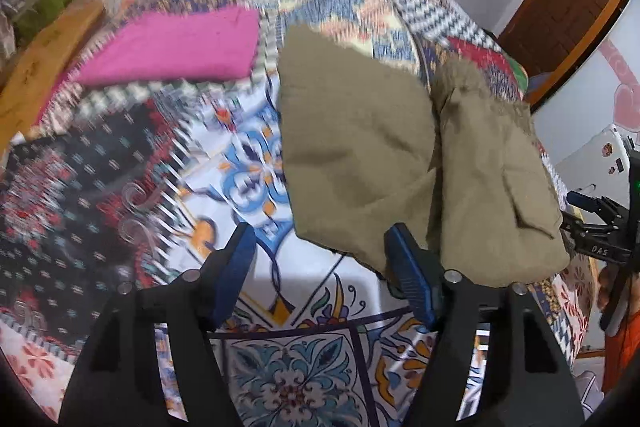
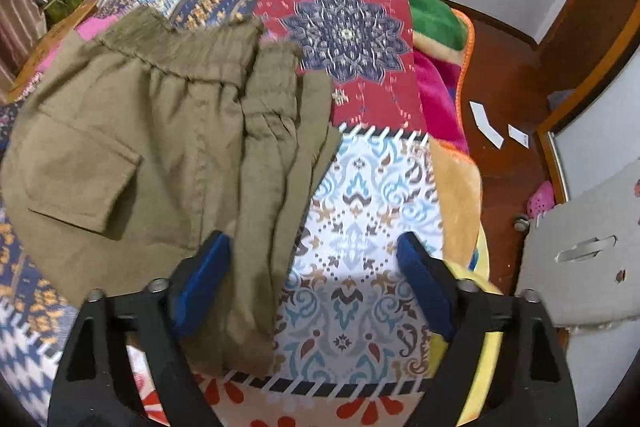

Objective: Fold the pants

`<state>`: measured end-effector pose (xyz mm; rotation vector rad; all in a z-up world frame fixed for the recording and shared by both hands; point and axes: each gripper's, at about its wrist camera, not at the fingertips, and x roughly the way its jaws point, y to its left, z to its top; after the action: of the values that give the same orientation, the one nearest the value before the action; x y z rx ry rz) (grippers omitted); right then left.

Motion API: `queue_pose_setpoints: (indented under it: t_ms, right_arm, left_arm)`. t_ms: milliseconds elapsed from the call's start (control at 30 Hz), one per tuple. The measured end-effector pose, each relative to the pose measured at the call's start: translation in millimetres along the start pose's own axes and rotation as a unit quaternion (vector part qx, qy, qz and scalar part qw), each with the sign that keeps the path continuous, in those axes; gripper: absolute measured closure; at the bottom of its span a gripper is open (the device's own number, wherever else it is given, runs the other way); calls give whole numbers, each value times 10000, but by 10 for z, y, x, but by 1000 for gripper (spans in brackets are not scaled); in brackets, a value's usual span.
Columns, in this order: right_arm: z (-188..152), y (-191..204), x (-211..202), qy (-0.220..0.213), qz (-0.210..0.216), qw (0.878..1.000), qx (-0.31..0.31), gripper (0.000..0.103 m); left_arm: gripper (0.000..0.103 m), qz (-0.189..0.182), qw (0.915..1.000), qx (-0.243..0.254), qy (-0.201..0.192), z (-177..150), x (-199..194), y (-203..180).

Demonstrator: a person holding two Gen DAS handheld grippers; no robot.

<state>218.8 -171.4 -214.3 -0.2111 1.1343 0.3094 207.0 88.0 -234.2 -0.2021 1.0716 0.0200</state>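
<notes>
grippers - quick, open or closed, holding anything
Left gripper: open, holding nothing; the olive pants lie at its right finger.
Right gripper: open, holding nothing; the pants' edge lies between its fingers.

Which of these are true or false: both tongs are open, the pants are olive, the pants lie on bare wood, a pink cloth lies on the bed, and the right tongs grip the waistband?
1. Both tongs are open. True: the left tongs and right tongs both stand wide apart.
2. The pants are olive. True.
3. The pants lie on bare wood. False: they lie on a patterned quilt.
4. A pink cloth lies on the bed. True.
5. The right tongs grip the waistband. False: they hold nothing; the waistband lies at the pants' far end.
</notes>
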Motion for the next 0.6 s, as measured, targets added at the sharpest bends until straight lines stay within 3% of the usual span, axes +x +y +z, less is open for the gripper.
queue_pose_setpoints:
  t_ms: [100, 300, 367, 433, 600]
  right_arm:
    - [73, -2, -245, -382, -71, 9992, -3, 34]
    - [299, 166, -509, -1020, 59, 9948, 24, 34]
    - [376, 246, -443, -1028, 97, 9947, -23, 34]
    - [417, 344, -310, -943, 127, 9954, -59, 34]
    - [441, 446, 5, -572, -192, 9978, -260, 36]
  left_arm:
    - [34, -159, 9993, -10, -350, 153, -246, -41]
    - [34, -755, 9952, 279, -550, 524, -304, -429]
    - [34, -856, 9940, 479, -490, 579, -200, -615]
    - [35, -734, 9942, 717, -324, 637, 19, -794]
    - [42, -414, 9960, 776, 133, 697, 522, -746]
